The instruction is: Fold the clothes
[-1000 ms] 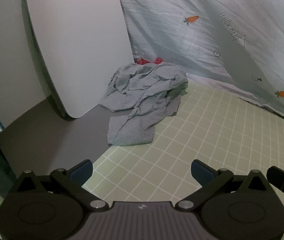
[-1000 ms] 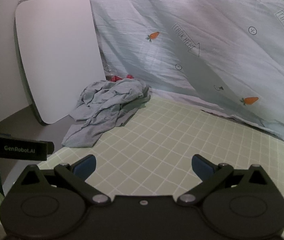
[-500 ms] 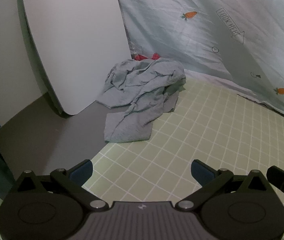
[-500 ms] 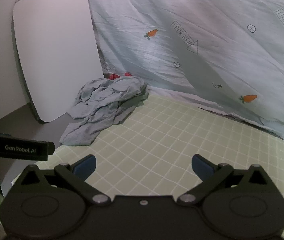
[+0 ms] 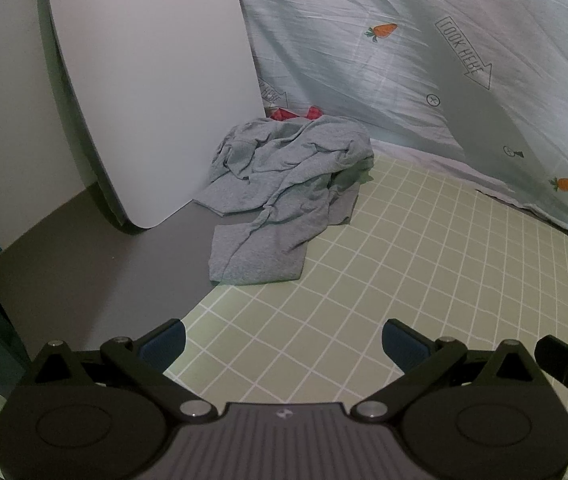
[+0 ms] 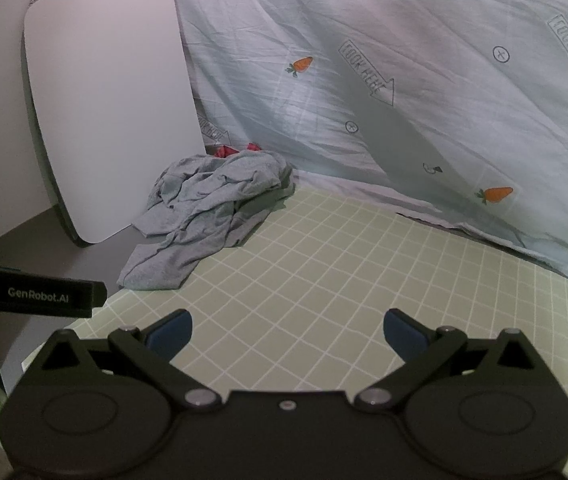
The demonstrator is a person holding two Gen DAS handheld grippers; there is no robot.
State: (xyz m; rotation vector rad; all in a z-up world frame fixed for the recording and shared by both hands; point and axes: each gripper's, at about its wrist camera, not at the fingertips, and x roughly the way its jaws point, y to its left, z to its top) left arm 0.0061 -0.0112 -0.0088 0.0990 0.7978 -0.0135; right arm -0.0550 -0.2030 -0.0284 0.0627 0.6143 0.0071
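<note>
A crumpled grey garment [image 5: 280, 188] lies in a heap at the far left of the green checked mat [image 5: 404, 280], partly spilling onto the grey tabletop [image 5: 84, 264]. The right wrist view shows the same grey garment [image 6: 208, 216] at the mat's [image 6: 344, 280] back left corner. My left gripper [image 5: 283, 346] is open and holds nothing, well short of the garment. Nothing sits between the blue pads of my right gripper [image 6: 287, 330], which is open too, above the mat to the right of the heap. A bit of red cloth [image 5: 296, 113] peeks out behind the heap.
A white rounded board [image 5: 144, 80] leans upright just left of the garment. A pale sheet printed with carrots and arrows [image 5: 444, 60] hangs along the back. The left gripper's body [image 6: 32, 294] shows at the left edge of the right wrist view.
Both views have shifted slightly: the garment sits a little lower and nearer in the left wrist view. Both grippers stay open.
</note>
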